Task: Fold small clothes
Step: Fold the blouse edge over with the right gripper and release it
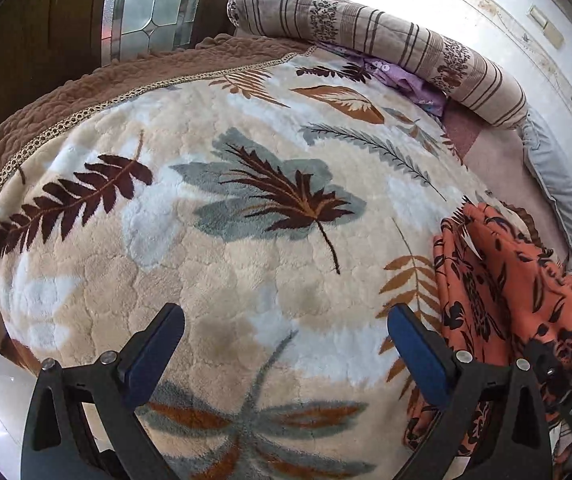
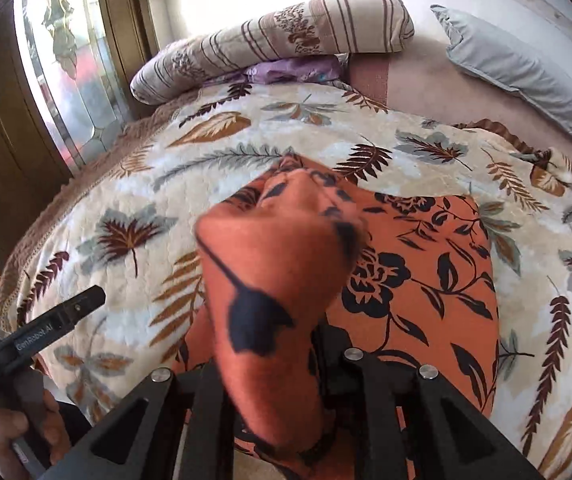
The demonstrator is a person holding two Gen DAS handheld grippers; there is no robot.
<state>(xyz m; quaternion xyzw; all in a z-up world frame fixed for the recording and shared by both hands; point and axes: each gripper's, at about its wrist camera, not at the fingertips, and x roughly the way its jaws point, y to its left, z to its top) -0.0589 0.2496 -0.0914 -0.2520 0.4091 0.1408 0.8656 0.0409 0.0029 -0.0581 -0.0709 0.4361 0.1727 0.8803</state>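
An orange garment with black flowers (image 2: 426, 280) lies on the leaf-patterned blanket (image 2: 213, 160). My right gripper (image 2: 281, 364) is shut on a bunched fold of it (image 2: 269, 248), lifted toward the camera and hiding the fingertips. In the left wrist view the same garment (image 1: 502, 288) hangs at the right, with the right gripper's body (image 1: 566, 396) below it. My left gripper (image 1: 286, 320) is open and empty above the blanket (image 1: 205, 240), left of the garment. It also shows in the right wrist view (image 2: 81, 300), held by a hand.
A striped rolled quilt (image 1: 386, 40) and purple cloth (image 1: 406, 80) lie at the bed's far end. A grey pillow (image 2: 526, 72) rests at the far right on a pink sheet. A wooden door with glass panels (image 1: 145, 4) stands to the left.
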